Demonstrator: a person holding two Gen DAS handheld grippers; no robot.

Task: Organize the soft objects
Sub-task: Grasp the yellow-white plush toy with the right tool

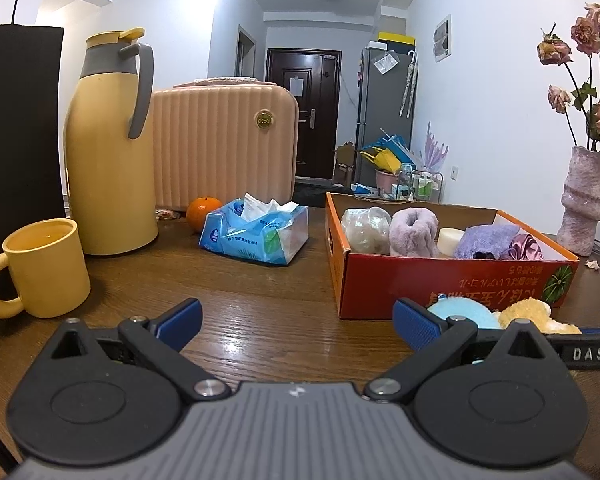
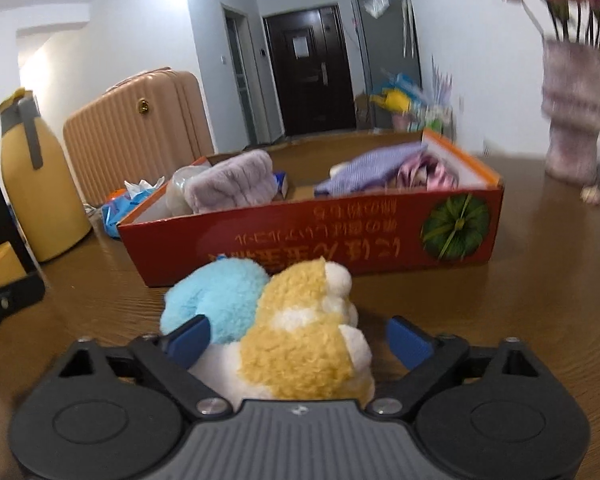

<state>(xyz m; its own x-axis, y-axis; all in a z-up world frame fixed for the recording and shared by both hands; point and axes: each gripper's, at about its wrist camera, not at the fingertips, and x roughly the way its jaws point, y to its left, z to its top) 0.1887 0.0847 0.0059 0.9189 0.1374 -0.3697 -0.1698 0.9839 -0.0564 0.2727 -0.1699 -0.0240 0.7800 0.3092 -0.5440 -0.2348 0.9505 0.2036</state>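
A plush toy [image 2: 292, 308], light blue, yellow and white, lies on the wooden table just in front of the red cardboard box [image 2: 340, 240]. My right gripper [image 2: 300, 338] is open around it. The left pad sits against the blue part and the right pad stands clear of the toy. In the left wrist view the same toy [image 1: 532, 314] shows at the right, beside the box [image 1: 440, 280]. The box holds a fluffy purple piece [image 1: 412, 232], a purple cloth [image 1: 486, 240], a pink satin item [image 1: 526, 246] and a clear bundle [image 1: 364, 226]. My left gripper [image 1: 298, 322] is open over bare table.
A yellow mug [image 1: 44, 268] and a yellow thermos jug [image 1: 108, 152] stand at the left, beside a tall black object [image 1: 20, 120]. A blue tissue pack [image 1: 256, 232] and an orange [image 1: 203, 210] lie before a pink ribbed case [image 1: 224, 144]. A vase of dried roses [image 1: 584, 200] stands at the right.
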